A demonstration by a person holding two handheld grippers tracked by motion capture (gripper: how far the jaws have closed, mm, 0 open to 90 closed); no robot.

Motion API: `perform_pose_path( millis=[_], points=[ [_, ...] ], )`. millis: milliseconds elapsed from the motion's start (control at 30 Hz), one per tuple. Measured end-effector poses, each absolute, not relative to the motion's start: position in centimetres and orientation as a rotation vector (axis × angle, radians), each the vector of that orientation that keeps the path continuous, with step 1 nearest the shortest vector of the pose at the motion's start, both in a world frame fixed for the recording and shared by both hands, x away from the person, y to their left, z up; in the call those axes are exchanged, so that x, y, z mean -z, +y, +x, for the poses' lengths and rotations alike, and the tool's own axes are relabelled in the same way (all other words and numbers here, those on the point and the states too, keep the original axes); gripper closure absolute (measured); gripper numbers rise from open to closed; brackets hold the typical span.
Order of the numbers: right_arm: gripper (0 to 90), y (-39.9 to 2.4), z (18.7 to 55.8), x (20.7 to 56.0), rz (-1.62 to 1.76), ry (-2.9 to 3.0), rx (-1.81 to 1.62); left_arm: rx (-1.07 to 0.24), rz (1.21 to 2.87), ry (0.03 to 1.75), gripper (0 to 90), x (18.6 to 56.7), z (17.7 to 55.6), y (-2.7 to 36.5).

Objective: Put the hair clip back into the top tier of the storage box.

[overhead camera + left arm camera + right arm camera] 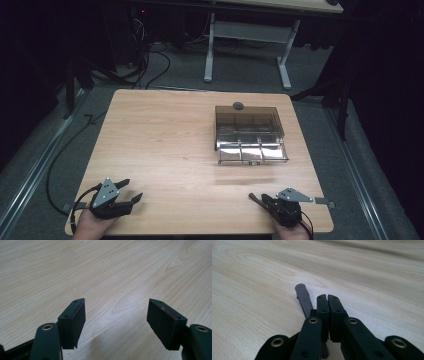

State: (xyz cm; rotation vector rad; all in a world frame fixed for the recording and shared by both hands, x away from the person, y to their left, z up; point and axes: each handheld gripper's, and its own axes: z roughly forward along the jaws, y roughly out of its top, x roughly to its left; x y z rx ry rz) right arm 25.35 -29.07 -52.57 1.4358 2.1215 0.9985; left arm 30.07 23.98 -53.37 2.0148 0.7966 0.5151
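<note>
Wooden table [165, 140] under my view: left gripper [131, 191] jaws wide and empty, right gripper [327, 298] pressed together beside a dark strip [303, 298], no readable writing.

A smoky clear compartment box [250, 134] sits right of centre on the table [165, 140]. Left tongs [132, 191] gape at lower left; right tongs [256, 198] rest together, lower right.

The dark flat strip [303, 300] runs under the right gripper [328, 298], its near end hidden. The box's [249, 121] compartments are too small to read. Both forearms are cut off at the near edge.
</note>
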Motion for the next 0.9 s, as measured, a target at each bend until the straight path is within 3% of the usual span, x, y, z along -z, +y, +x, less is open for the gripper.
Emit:
perform_pose_path(
  millis=[900],
  points=[
    [81.0,-27.9,30.0,49.4,1.483,2.442,-0.521,-0.498,2.015,0.751,31.9,53.3,29.9,24.1]
  ],
)
